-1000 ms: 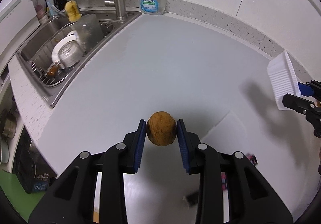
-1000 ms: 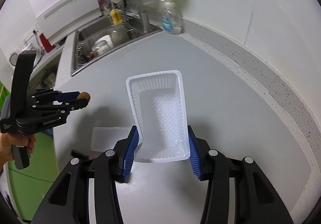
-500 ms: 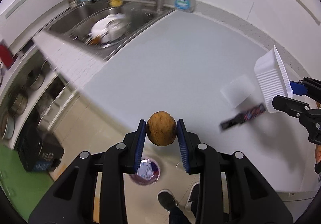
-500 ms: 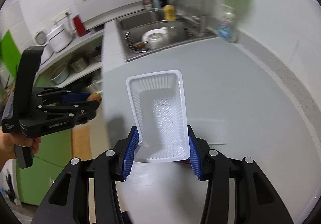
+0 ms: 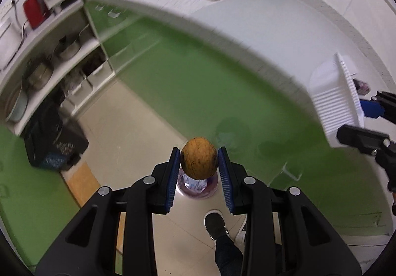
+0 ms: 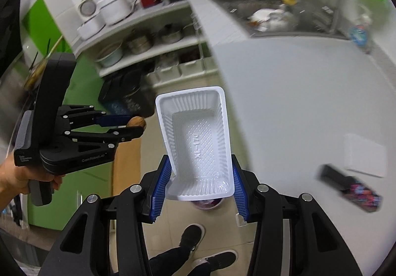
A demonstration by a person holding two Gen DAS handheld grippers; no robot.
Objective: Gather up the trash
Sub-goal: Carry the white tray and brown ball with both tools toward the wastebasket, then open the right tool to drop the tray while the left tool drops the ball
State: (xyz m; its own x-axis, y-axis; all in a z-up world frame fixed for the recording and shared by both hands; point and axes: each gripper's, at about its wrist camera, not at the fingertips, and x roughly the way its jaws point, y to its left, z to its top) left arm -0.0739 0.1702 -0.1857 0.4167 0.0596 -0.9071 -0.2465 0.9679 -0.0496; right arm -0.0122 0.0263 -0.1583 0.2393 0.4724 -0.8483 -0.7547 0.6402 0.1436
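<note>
My left claw (image 5: 199,164) is clamped on a brown fruit (image 5: 198,157), bin (image 5: 196,187) directly below. My right claw (image 6: 199,185) grips a white tray (image 6: 198,142), the same bin (image 6: 206,203) beneath it.

White counter (image 6: 297,83) and tiled floor (image 5: 138,127).
On counter: flat white sheet (image 6: 365,155) beside dark patterned wrapper (image 6: 351,185). On floor: round purple bin (image 5: 196,185), black bag (image 5: 53,142) by shelves, two dark shoes.

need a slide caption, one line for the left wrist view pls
Left gripper holds a round brown-yellow fruit above a purple-rimmed floor bin, green cabinets behind.
</note>
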